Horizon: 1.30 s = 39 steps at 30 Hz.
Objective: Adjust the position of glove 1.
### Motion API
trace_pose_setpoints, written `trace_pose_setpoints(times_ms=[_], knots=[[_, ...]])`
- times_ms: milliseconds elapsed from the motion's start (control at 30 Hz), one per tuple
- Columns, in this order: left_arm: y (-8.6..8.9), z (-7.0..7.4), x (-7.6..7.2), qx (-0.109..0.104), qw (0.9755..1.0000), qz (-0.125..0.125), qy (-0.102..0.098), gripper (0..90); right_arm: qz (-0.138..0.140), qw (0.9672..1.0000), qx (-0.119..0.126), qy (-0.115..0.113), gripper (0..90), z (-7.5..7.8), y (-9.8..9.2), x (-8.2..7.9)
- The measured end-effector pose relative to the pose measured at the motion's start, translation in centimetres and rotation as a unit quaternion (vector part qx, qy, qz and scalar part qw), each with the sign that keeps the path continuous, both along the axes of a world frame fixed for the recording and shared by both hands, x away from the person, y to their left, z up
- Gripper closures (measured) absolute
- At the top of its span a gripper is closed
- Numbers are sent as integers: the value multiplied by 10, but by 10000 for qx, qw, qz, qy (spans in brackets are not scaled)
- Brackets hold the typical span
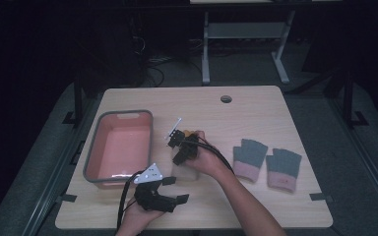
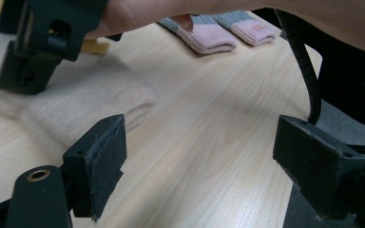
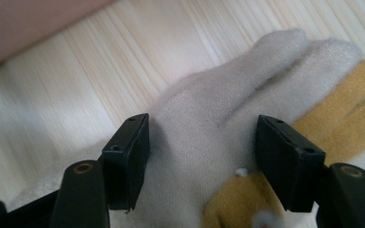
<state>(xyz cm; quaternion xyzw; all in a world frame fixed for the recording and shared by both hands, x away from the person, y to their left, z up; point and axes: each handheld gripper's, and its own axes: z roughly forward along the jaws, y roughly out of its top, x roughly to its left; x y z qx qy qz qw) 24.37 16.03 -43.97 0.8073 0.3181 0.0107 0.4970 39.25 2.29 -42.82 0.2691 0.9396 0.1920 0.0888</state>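
the right tool (image 3: 202, 161) stands wide apart over the cream glove (image 3: 228, 118) – the glove lies flat on the table (image 3: 76, 85) between its jaws. the left tool (image 2: 199, 161) gapes too, holding nothing.

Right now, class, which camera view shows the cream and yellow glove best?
The right gripper view: the cream and yellow glove lies close between open fingers. The left gripper view shows a blurred cream part; the high view shows bits beneath the right gripper.
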Motion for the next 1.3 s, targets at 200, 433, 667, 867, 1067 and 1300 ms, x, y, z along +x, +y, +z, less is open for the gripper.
trace_pose_setpoints(times_ms=[200,433,667,867,1067,1300], knots=[[-4,0,0,-47,10000,27,56,185,-63,9999,38,72,365,0,-17,-3],[-11,1,6,-105,9998,151,118,185,-101,9998,67,161,369,1,-37,-11],[-21,1,12,-26,9990,382,236,180,-335,9975,568,245,370,14,-58,-16],[-29,0,25,105,9974,607,376,180,-772,9895,1159,387,368,25,-86,-19],[-40,-2,41,232,9951,792,552,188,-1166,9809,1478,487,369,26,-111,-25],[-44,-6,53,387,9901,1119,752,226,-1457,9716,1748,641,365,17,-129,-29]])
